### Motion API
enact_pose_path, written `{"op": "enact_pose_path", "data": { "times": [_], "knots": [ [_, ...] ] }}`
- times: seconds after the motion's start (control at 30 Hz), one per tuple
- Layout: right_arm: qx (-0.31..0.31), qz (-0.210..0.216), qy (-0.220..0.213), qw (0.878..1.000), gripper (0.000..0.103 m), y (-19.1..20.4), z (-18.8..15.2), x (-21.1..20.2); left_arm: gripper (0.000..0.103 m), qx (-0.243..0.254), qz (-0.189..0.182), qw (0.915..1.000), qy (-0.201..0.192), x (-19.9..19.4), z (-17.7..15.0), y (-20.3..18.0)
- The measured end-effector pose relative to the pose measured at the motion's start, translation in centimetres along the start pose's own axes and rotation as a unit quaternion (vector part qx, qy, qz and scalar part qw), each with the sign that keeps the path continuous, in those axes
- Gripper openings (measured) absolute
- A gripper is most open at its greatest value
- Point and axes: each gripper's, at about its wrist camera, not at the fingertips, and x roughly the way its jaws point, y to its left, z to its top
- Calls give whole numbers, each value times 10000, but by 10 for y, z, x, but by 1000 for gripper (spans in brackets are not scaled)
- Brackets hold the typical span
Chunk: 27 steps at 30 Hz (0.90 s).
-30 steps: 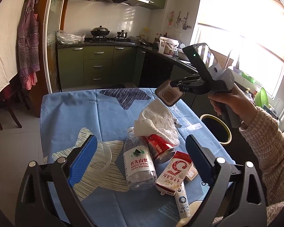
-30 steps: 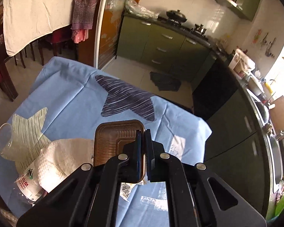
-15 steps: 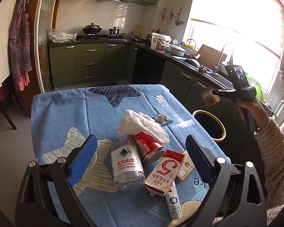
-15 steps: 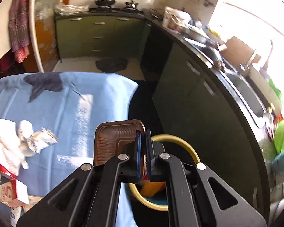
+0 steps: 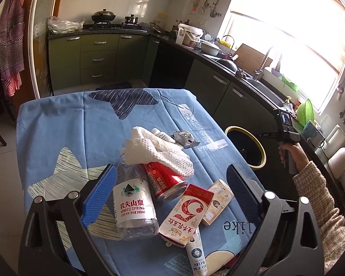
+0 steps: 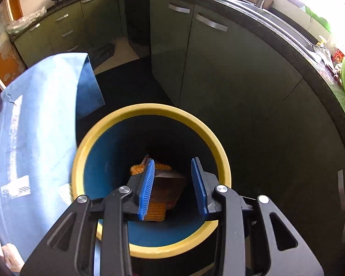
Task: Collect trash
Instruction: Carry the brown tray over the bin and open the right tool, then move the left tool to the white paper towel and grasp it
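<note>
while my right gripper (image 6: pixel 173 187) hangs over the yellow-rimmed bin (image 6: pixel 149 111), jaws opening, the brown tray (image 6: pixel 166 187) lies loose in it. my left gripper (image 5: pixel 170 197) gapes empty, the water bottle (image 5: pixel 133 204) just beyond, long axis running near to far, nearer its left pad.

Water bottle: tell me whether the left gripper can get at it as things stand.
Probably yes. The water bottle lies on the tablecloth between the open jaws of the left gripper, its lower half uncovered. The paper towel drapes near its neck and the red can lies against it.
</note>
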Motion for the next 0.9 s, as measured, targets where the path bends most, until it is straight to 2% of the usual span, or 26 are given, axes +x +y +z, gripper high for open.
{"op": "enact_pose_path", "data": {
  "times": [0.17,0.33,0.57,0.63,0.7,0.73,0.8,0.83,0.87,0.9],
  "knots": [
    [-62,273,-131,9995,35,-1,-16,-27,91,-85,-55,9995,309,30,12,6],
    [-199,450,-166,9986,36,11,-34,-42,91,-448,-62,9959,781,70,23,22],
    [-360,630,-96,9973,37,29,-40,-40,90,-649,130,9922,1059,104,28,32],
    [-383,656,-98,9971,37,31,-42,-40,79,-672,84,9918,1087,107,27,33],
    [-387,675,-93,9969,37,32,-43,-39,57,-655,36,9915,1128,111,27,33],
    [-389,687,-90,9968,37,32,-41,-37,51,-640,22,9915,1133,112,27,33],
    [-395,703,-91,9967,37,33,-42,-37,23,-593,-9,9917,1139,112,26,31],
    [-392,710,-91,9967,37,33,-42,-37,18,-554,-37,9920,1129,112,26,30],
    [-392,716,-91,9966,37,32,-43,-37,8,-503,-60,9925,1109,111,27,27],
    [-388,722,-93,9966,37,32,-43,-37,6,-427,-64,9934,1064,108,27,24]
  ]
}}
